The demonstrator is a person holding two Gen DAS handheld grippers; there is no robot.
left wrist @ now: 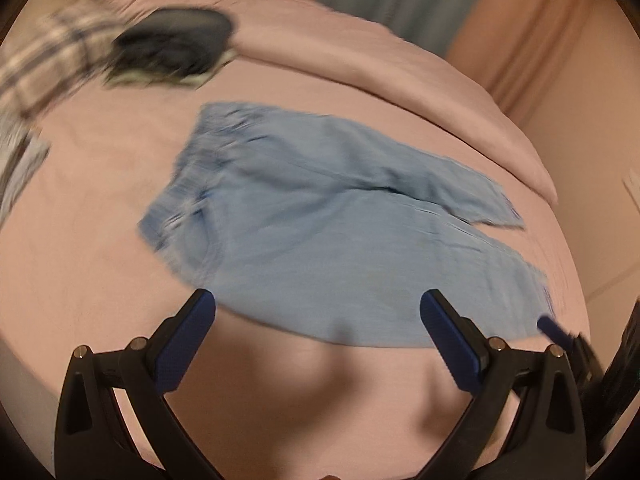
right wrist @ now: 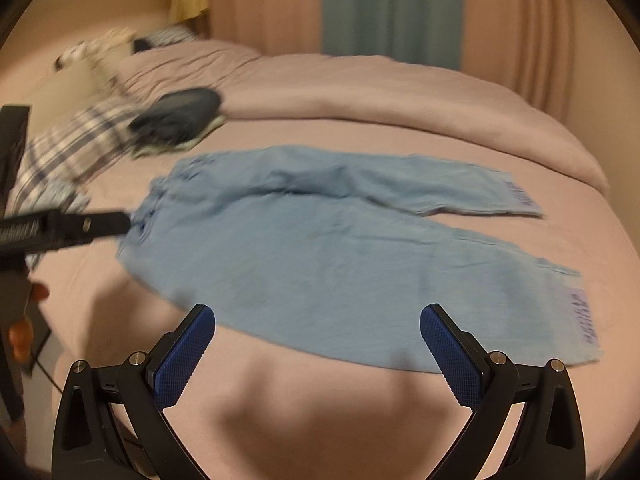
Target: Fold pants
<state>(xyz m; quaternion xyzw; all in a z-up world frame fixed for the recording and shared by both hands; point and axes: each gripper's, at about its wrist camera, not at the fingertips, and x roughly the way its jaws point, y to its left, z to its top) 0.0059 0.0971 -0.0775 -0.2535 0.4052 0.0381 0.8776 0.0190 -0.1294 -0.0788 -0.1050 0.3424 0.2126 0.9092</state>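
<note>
While nothing has been grabbed yet, the light blue pants [left wrist: 320,220] are seen spread flat across the middle of the left wrist frame, waistband toward the upper left, legs running to the right edge, all on the pink bed sheet [left wrist: 100,300]. The left gripper [left wrist: 318,312] is held with its fingers spread wide and nothing between them, hovering at the near hem of the fabric. A dark bundle [left wrist: 176,46] and a plaid cloth [left wrist: 52,60] are parked in the upper left, clear of the pants.

From the right wrist view, the pants [right wrist: 340,260] fill the centre, both legs fanned apart toward the right. The right gripper [right wrist: 318,326] is also wide apart and empty, near the lower edge of the closer leg. The left gripper's arm is spotted at the left edge, by the waistband; contact can't be told.

For a clean fold, the closer leg should probably be pinched at waist and cuff together, then laid over the far leg with edges matched.
</note>
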